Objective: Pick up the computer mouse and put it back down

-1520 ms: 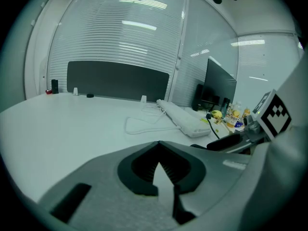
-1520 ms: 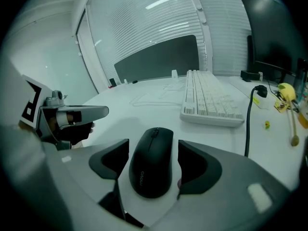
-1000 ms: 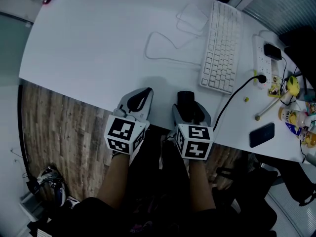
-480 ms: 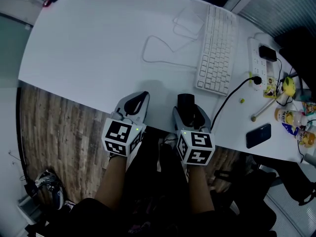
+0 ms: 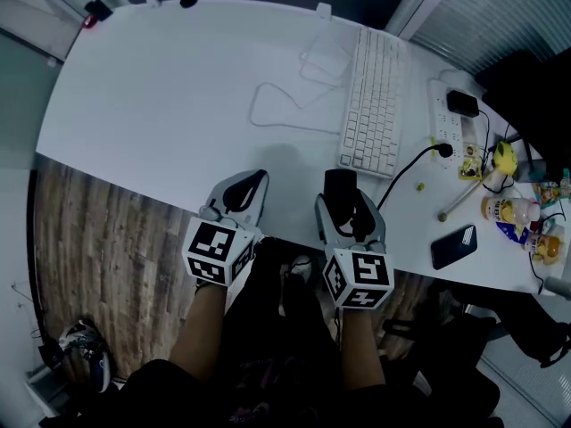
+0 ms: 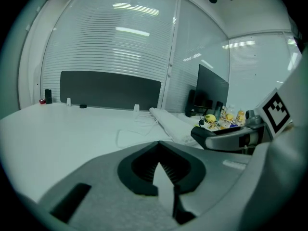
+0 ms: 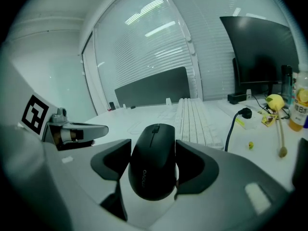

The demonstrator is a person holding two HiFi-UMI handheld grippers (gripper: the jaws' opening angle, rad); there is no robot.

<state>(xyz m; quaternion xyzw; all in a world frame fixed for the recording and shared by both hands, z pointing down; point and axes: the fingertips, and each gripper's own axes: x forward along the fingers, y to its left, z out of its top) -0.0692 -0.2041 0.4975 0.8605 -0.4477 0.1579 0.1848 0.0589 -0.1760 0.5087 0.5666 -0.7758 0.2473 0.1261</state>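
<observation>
A black computer mouse [image 7: 153, 163] sits between the grey jaws of my right gripper [image 7: 155, 150], whose pads press on both its sides. In the head view the mouse [image 5: 339, 184] is held a little above the white table [image 5: 161, 87], near its front edge, in the right gripper [image 5: 344, 203]. My left gripper [image 5: 257, 178] hangs beside it on the left with its jaws closed together and nothing in them. In the left gripper view the left gripper [image 6: 159, 147] has its tips meeting over the bare tabletop.
A white keyboard [image 5: 370, 96] lies beyond the right gripper, with a looped white cable [image 5: 277, 105] to its left. A power strip [image 5: 451, 119], a black phone [image 5: 453, 246] and bottles [image 5: 526, 221] crowd the right end. A dark monitor [image 7: 262, 52] stands behind. Wooden floor [image 5: 98, 257] lies below the table edge.
My right gripper has come up towards the camera with the mouse still in its jaws. The left gripper has risen slightly. The head view has shifted, so the keyboard sits further left.
</observation>
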